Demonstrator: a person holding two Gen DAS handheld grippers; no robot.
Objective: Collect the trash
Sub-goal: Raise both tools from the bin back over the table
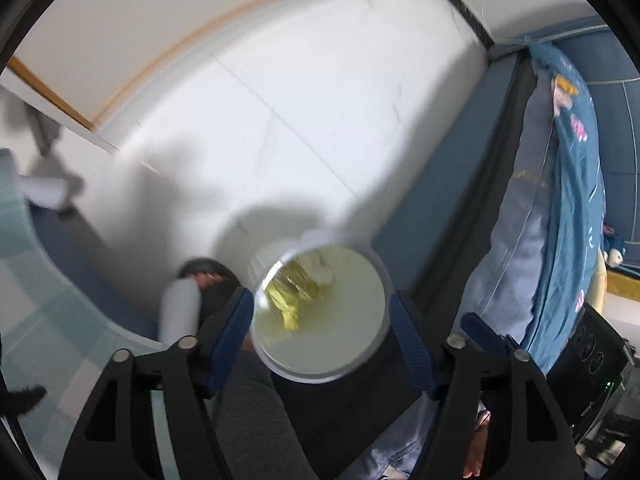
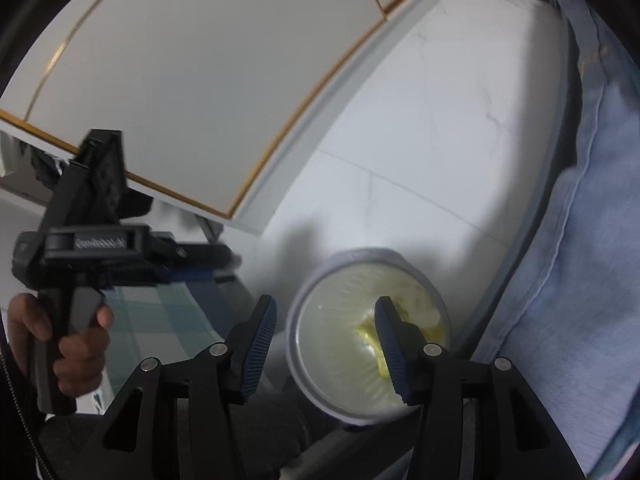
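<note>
A round white trash bin (image 1: 352, 356) stands on the pale floor, seen from above. Yellow wrapper trash (image 1: 294, 292) and a white scrap (image 1: 320, 270) lie inside it. My left gripper (image 1: 324, 336) is open above the bin, with its blue pads on either side of the rim and nothing held. In the right wrist view the same bin (image 2: 340, 360) shows yellow trash (image 2: 370, 338) inside. My right gripper (image 2: 326, 346) is open and empty above the bin's left half. The other gripper (image 2: 88, 240) shows at the left, held in a hand.
A bed with light blue bedding (image 2: 592, 280) runs along the right. A blue patterned quilt (image 1: 576, 200) hangs beside the bin. A checked teal cloth (image 2: 160, 320) lies at the left. White cabinet doors (image 2: 200, 80) with gold trim stand behind. A foot in a dark sandal (image 1: 208, 280) rests beside the bin.
</note>
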